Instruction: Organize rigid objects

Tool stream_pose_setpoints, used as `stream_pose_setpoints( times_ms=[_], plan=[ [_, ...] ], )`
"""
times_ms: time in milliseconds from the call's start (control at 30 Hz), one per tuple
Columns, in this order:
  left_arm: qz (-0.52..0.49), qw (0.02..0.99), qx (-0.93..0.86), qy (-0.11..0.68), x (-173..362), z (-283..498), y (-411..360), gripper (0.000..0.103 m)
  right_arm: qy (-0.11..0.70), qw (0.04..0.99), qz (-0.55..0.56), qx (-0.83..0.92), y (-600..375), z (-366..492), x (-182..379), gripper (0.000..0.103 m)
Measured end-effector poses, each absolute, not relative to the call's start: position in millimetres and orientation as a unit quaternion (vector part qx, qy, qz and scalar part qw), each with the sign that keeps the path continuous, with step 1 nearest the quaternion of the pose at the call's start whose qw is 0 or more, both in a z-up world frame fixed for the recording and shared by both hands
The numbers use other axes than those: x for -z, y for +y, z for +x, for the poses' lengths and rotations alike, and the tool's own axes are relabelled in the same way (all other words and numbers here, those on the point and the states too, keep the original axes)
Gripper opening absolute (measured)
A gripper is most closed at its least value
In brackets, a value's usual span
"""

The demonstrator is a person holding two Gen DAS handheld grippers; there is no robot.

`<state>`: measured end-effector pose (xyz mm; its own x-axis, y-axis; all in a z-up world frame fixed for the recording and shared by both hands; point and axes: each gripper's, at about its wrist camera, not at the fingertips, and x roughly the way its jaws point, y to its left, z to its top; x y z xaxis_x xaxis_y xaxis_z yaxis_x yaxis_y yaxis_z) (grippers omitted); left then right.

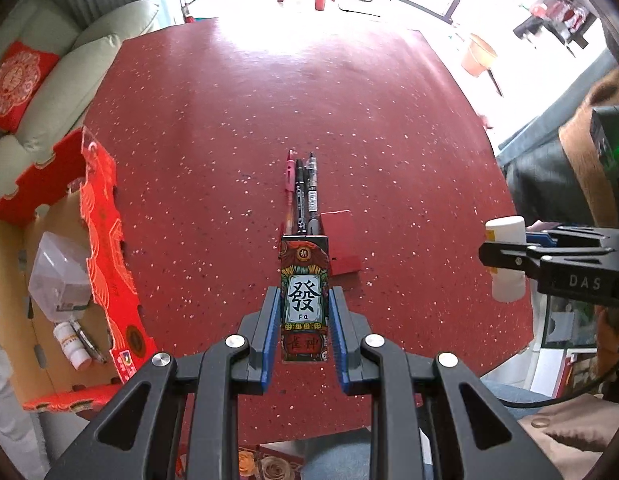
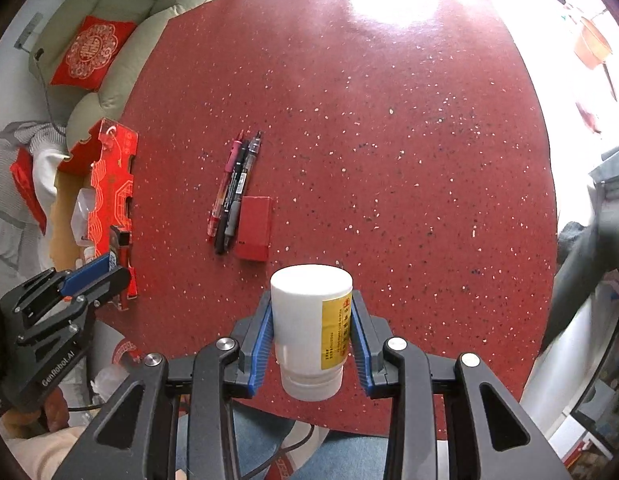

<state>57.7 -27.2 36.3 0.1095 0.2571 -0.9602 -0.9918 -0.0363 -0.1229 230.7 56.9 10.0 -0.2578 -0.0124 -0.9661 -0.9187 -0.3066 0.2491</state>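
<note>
- The left gripper (image 1: 304,322) points steeply down, its blue pads clamped on the long sides of a small card box (image 1: 304,300) printed with a large Chinese character. The box is held up off the table.
- The right gripper (image 2: 311,332) also points down, its pads closed on the sides of a white bottle (image 2: 309,330) with a yellow label. The bottle is lifted too, its cap end towards the camera.
- Below both, the round red speckled table (image 2: 389,140) carries three pens (image 2: 233,192) lying side by side, touching. A flat red box (image 2: 252,227) lies just beside them, on the side nearer the bright window.
- At the table's left edge stands an open red carton (image 1: 103,248). Inside are a clear plastic bag, a small white bottle and what may be a metal item; the view there is too distorted to be sure.
- A pale sofa with a red cushion sits beyond the carton.
- Judged step: carry both held things to the carton and set them inside.
- To do it well: keep both grips firm. Move the left hand first, since it is nearer the carton. Lower the card box into bare floor beside the bag. Part the pads only once it rests. Bring the bottle over the carton wall without knocking it, and keep the two grippers from crossing.
</note>
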Motion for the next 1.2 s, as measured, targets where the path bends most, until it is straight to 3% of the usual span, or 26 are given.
stream_pose_setpoints(
  times_ms=[1200],
  plan=[
    [-0.504,0.585,-0.552,0.316,-31.8,31.9,-34.3,0.026,0.423,0.366,-0.544,-0.625,50.5,212.9,-19.0,0.037]
  ],
)
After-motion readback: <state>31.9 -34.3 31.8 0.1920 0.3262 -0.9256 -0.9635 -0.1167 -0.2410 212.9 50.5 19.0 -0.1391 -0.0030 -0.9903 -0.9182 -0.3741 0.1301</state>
